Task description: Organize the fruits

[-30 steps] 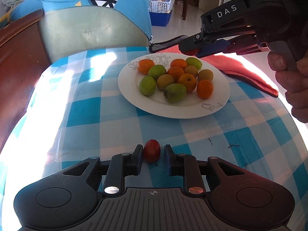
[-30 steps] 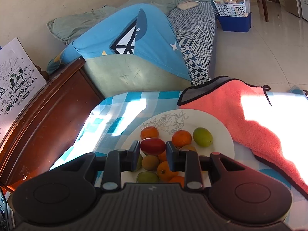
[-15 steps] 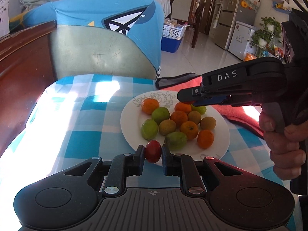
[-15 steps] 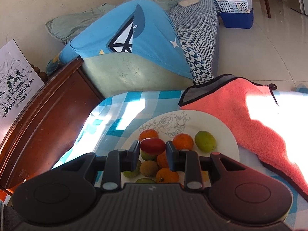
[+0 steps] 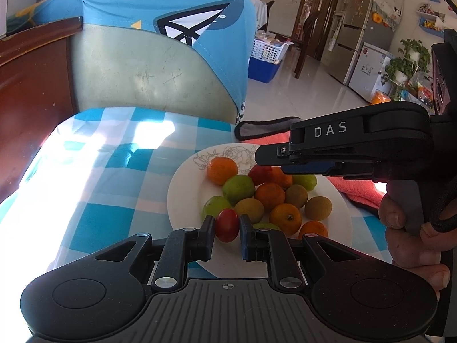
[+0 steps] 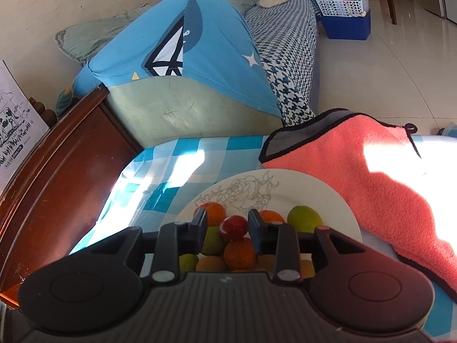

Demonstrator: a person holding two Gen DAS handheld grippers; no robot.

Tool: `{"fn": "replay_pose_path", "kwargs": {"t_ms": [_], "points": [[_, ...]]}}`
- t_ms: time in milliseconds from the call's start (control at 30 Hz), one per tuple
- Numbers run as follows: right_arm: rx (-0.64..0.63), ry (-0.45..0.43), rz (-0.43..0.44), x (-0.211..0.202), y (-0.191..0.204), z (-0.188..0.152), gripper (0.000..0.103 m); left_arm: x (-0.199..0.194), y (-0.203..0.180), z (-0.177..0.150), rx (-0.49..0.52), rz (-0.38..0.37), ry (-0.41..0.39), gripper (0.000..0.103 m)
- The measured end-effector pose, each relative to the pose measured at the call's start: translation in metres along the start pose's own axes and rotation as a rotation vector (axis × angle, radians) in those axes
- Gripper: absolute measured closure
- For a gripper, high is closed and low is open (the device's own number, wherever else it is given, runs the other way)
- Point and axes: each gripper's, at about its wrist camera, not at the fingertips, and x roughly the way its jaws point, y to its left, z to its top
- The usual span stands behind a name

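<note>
Over the plate at lower centre of the right wrist view, the right gripper has spread, leaving its red fruit on the pile, while the left gripper, now above the plate's near rim, pinches another cherry tomato.

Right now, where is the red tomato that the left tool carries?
In the left wrist view the red tomato sits between the left tool's fingers, over the near rim of the white plate, in front of the green fruit.

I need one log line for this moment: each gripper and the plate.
left gripper: shut on red tomato, over plate | right gripper: open, second tomato dropped on fruit pile
</note>
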Motion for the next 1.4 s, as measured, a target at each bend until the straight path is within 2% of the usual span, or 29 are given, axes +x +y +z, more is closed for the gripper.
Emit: {"fn": "replay_pose_path", "kwargs": {"t_ms": [100, 167, 200, 233, 267, 367, 433, 567, 633, 767, 933, 1167, 1400], "points": [[0.012, 0.007, -0.002, -0.003, -0.001, 0.002, 0.061, -0.003, -0.003, 0.002, 0.006, 0.011, -0.021, 0.083], [0.009, 0.009, -0.007, -0.007, 0.000, 0.003, 0.058, -0.008, -0.005, 0.005, 0.009, 0.011, -0.036, 0.072], [0.004, 0.010, -0.010, -0.009, 0.001, 0.004, 0.057, -0.011, -0.007, 0.007, 0.010, 0.019, -0.046, 0.056], [-0.002, 0.013, -0.020, -0.013, 0.003, 0.005, 0.057, -0.014, -0.008, 0.008, 0.011, 0.028, -0.053, 0.046], [-0.005, 0.012, -0.027, -0.018, 0.004, 0.006, 0.055, -0.018, -0.010, 0.009, 0.014, 0.042, -0.063, 0.029], [-0.026, 0.002, -0.060, -0.036, 0.009, 0.004, 0.042, -0.030, -0.012, 0.012, 0.031, 0.046, -0.076, 0.025], [-0.052, -0.008, -0.070, -0.047, 0.012, 0.002, 0.040, -0.039, -0.014, 0.013, 0.048, 0.052, -0.076, 0.017], [-0.021, -0.008, -0.125, -0.072, 0.008, -0.004, 0.029, -0.058, -0.013, 0.016, 0.070, 0.072, -0.084, 0.012], [0.009, -0.007, -0.129, -0.085, 0.003, -0.007, 0.029, -0.065, -0.011, 0.018, 0.064, 0.080, -0.077, 0.010], [0.048, -0.008, -0.183, -0.107, -0.001, -0.015, 0.021, -0.079, -0.002, 0.020, 0.046, 0.119, -0.042, 0.008], [0.092, -0.021, -0.212, -0.126, -0.001, -0.029, 0.018, -0.087, 0.009, 0.019, 0.048, 0.194, 0.016, 0.008], [0.046, 0.022, -0.297, -0.128, 0.007, -0.046, 0.011, -0.085, 0.009, 0.015, 0.042, 0.258, 0.066, 0.008], [-0.074, 0.099, -0.390, -0.107, 0.020, -0.054, 0.007, -0.060, 0.007, 0.007, -0.006, 0.304, 0.170, 0.008]]}}
